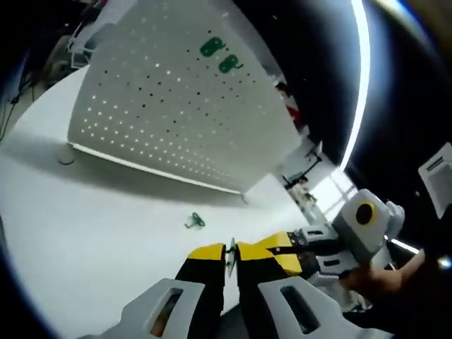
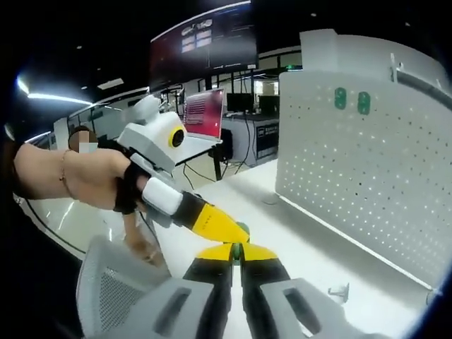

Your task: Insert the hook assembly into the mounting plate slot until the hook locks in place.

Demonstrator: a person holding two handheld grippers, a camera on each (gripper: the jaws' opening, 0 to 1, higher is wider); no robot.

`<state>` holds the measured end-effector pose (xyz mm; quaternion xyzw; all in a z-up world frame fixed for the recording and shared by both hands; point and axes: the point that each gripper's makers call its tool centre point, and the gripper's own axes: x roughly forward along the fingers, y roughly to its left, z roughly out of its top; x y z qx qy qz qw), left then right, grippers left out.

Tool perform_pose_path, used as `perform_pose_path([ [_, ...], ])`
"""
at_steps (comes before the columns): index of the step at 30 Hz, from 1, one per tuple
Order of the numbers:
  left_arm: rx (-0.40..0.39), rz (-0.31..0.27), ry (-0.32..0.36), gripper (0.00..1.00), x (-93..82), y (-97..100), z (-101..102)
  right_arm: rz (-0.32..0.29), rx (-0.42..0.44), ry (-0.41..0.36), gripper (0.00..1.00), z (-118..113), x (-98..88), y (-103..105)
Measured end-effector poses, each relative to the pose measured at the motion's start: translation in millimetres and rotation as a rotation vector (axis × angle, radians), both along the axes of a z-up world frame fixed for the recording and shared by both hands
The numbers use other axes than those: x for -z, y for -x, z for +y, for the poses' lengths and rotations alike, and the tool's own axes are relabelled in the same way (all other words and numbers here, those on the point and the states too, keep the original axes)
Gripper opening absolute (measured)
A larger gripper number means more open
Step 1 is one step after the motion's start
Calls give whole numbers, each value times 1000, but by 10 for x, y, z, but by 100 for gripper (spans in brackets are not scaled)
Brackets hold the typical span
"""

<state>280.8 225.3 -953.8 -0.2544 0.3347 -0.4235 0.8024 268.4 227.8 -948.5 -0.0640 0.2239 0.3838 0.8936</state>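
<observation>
I read this as the handover step: my left hand-held gripper (image 1: 231,263) and right hand-held gripper (image 2: 237,256), both clenched, pinch one small green plastic hook (image 2: 241,230) between them (barely visible), well short of the white perforated mounting plate (image 1: 183,106); next, carry it to a slot.

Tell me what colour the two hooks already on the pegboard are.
Green hooks on a white pegboard; clearest in the left gripper view.

Bright ceiling strips, dim surroundings, fisheye-warped edges.
</observation>
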Motion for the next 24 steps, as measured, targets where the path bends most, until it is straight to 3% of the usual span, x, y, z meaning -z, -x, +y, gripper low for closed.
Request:
perform_pose_path([
  [8,-33,-60,-1,28,-78,-27,112,4,17,-39,0,-14,-58,-24],
  [11,-52,-131,11,39,-172,-45,162,-1,27,-55,0,-43,-103,-59],
  [17,-70,-208,5,75,-294,-42,209,4,74,-148,0,-105,-236,-176],
  [24,-45,-293,-47,99,-357,58,153,-15,103,-199,0,-132,-327,-234],
])
